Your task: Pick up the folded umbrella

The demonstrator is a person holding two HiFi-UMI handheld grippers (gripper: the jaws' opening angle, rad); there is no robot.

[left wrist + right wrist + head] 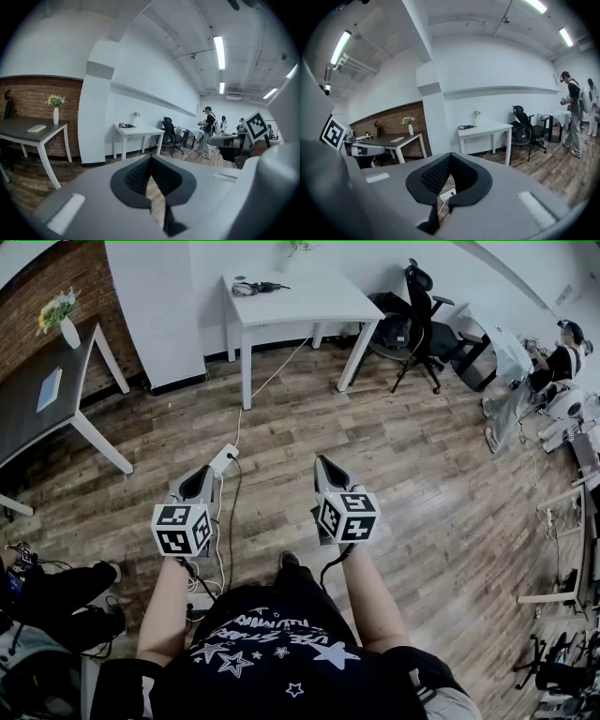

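Observation:
A small dark bundle that looks like the folded umbrella (258, 285) lies on the far left end of the white table (309, 301). It also shows as a dark umbrella shape (125, 125) in the left gripper view and as the same umbrella (466, 126) in the right gripper view. Both grippers hang side by side over the wood floor, well short of that table. My left gripper (202, 476) has its jaws together with nothing between them, its tip (150, 158) pointing at the room. My right gripper (323, 465) is likewise shut and empty (450, 155).
A white power strip (223, 459) with a cable lies on the floor just ahead of the left gripper. A dark table (37, 395) with a flower vase (64, 317) stands at the left, an office chair (427, 320) at the right. People stand farther right (207, 131).

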